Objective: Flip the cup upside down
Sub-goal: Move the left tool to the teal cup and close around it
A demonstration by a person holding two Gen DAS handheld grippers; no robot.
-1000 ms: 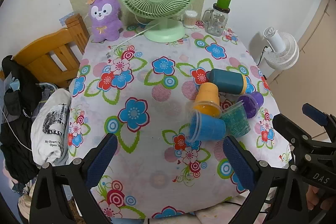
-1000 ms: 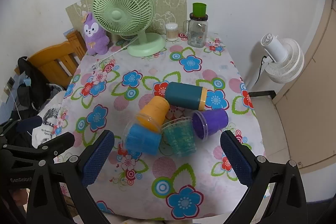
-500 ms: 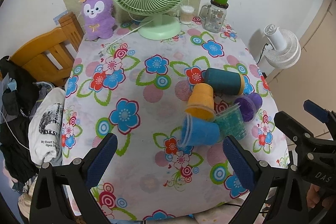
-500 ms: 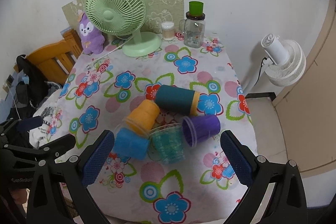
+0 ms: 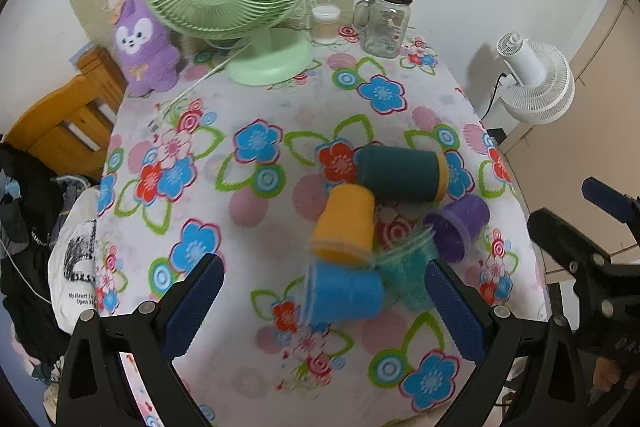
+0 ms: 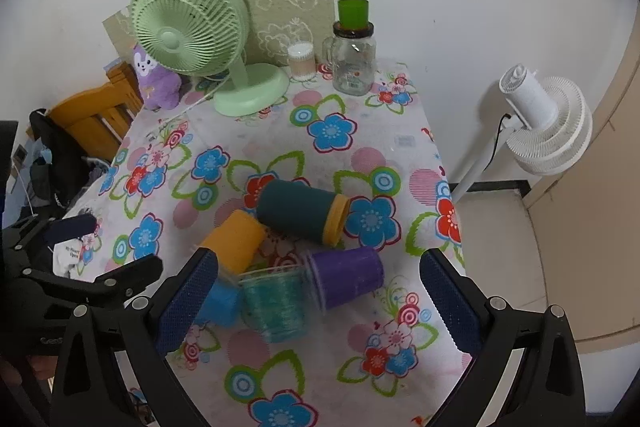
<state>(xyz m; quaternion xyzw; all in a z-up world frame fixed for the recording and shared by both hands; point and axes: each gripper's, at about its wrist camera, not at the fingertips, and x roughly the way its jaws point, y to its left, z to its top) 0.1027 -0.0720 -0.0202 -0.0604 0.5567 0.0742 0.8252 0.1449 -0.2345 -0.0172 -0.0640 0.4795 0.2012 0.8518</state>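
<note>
We see five cups [image 6: 280,267] clustered, touching: blue [image 5: 346,297], orange [image 5: 346,223], purple [image 6: 346,277] and dark teal [image 6: 298,213] on their sides, clear teal [image 6: 276,305] upright.

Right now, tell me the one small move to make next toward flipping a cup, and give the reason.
Probably ease the right tongs forward and down onto the purple cup. Both tongs are open and hold nothing, the left tongs too; every cup lies on its side in a touching cluster, and the purple one sits at the cluster's outer edge, nearest between the right fingers.
</note>
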